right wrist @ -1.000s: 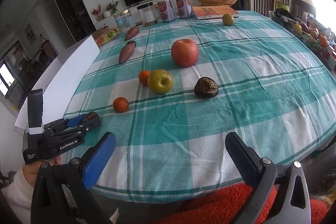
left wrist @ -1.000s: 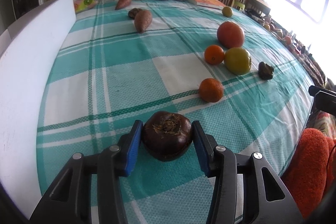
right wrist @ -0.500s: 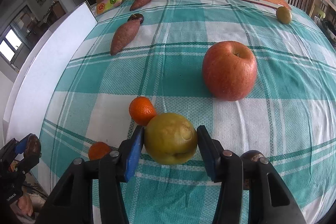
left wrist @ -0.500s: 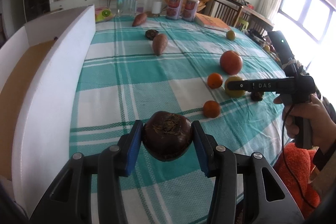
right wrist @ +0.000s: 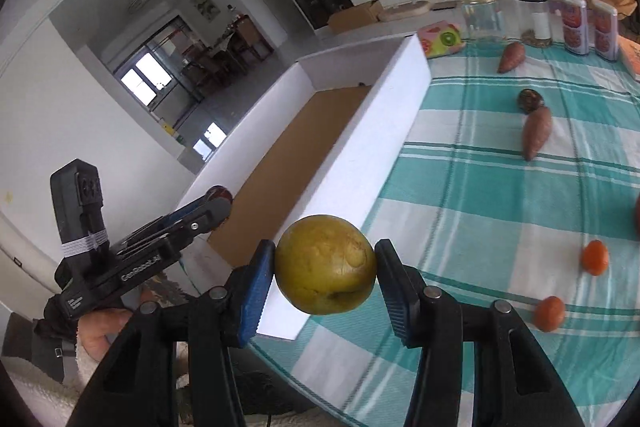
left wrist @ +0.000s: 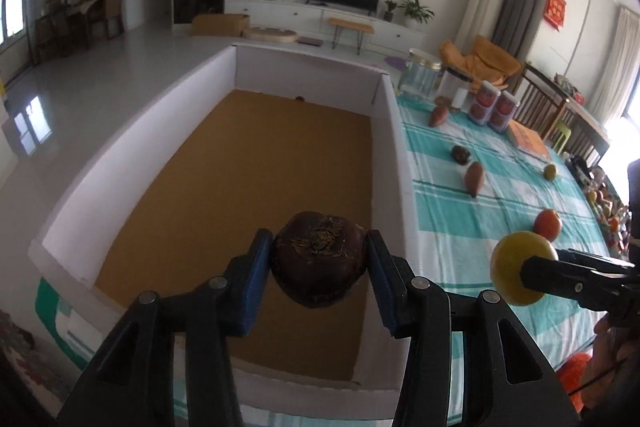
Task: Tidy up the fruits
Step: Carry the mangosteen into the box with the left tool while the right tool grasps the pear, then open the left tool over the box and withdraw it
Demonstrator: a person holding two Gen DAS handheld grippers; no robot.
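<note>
Overhanging box rim (left wrist: 390,163), fruit-laden claws (left wrist: 319,259)

Dark brown fruit (left wrist: 319,259) held over the white box (left wrist: 390,147); yellow-green fruit (right wrist: 325,264) held beside its wall.

Table's got a teal-and-white checked cloth (right wrist: 500,195) on it. Sitting on that: a big white box (left wrist: 394,163) along the edge, two sweet potatoes (right wrist: 536,137), a dark fruit (right wrist: 530,100), two oranges (right wrist: 550,313), jars (right wrist: 478,13) and cans (right wrist: 574,25) at the far end.
</note>
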